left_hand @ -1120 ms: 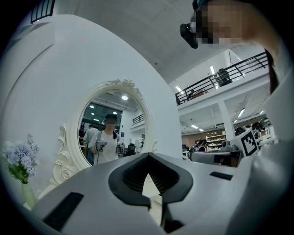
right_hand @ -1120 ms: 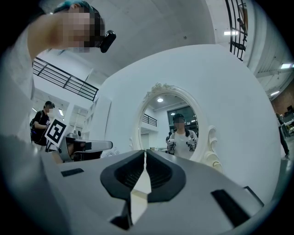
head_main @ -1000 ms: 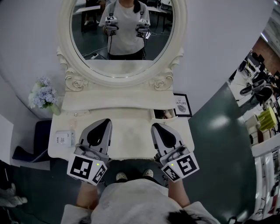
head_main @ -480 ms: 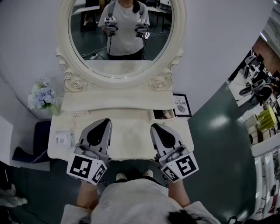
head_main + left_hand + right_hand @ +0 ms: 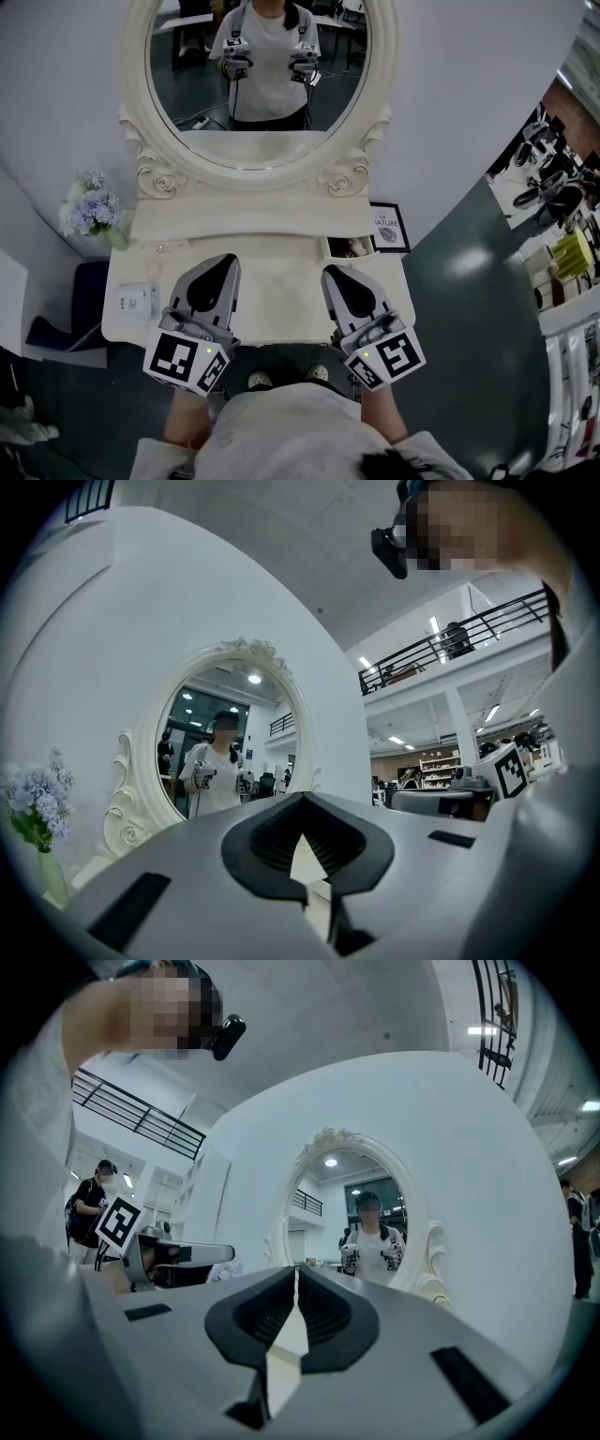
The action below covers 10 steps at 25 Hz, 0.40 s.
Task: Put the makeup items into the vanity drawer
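A cream vanity table (image 5: 272,281) with an oval mirror (image 5: 258,80) stands in front of me in the head view. At its back right a small drawer (image 5: 351,247) is open, with some small items inside that are too small to tell apart. A white box (image 5: 139,300) lies on the tabletop's left end. My left gripper (image 5: 223,261) hovers over the left half of the tabletop, shut and empty. My right gripper (image 5: 331,273) hovers over the right half, shut and empty, just in front of the drawer. In the gripper views both the left gripper (image 5: 302,799) and the right gripper (image 5: 295,1271) point level toward the mirror.
A vase of pale blue flowers (image 5: 91,206) stands at the table's left rear corner. A framed card (image 5: 388,228) leans at the right rear, beside the drawer. A small object (image 5: 160,245) lies on the back ledge. A dark stool (image 5: 70,305) sits left of the table.
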Motion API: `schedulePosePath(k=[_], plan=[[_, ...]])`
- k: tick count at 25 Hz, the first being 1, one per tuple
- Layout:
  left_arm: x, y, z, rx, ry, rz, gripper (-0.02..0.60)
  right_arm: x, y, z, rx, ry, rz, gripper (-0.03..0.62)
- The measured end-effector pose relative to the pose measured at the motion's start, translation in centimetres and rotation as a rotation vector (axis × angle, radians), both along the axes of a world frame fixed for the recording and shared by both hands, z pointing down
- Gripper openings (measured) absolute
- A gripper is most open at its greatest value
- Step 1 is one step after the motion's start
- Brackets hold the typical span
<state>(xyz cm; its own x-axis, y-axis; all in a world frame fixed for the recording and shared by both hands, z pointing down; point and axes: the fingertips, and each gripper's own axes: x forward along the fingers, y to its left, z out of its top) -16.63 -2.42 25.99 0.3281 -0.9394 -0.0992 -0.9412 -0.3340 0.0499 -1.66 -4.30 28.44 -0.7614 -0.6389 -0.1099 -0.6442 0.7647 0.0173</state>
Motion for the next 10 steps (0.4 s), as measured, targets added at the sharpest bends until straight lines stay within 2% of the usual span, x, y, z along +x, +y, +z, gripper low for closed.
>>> schedulePosePath(k=[10], plan=[[-0.27,-0.24,-0.01,0.004,0.005,-0.003,0.012,-0.08,-0.25,-0.02,0.007,-0.002,0.003,0.026]])
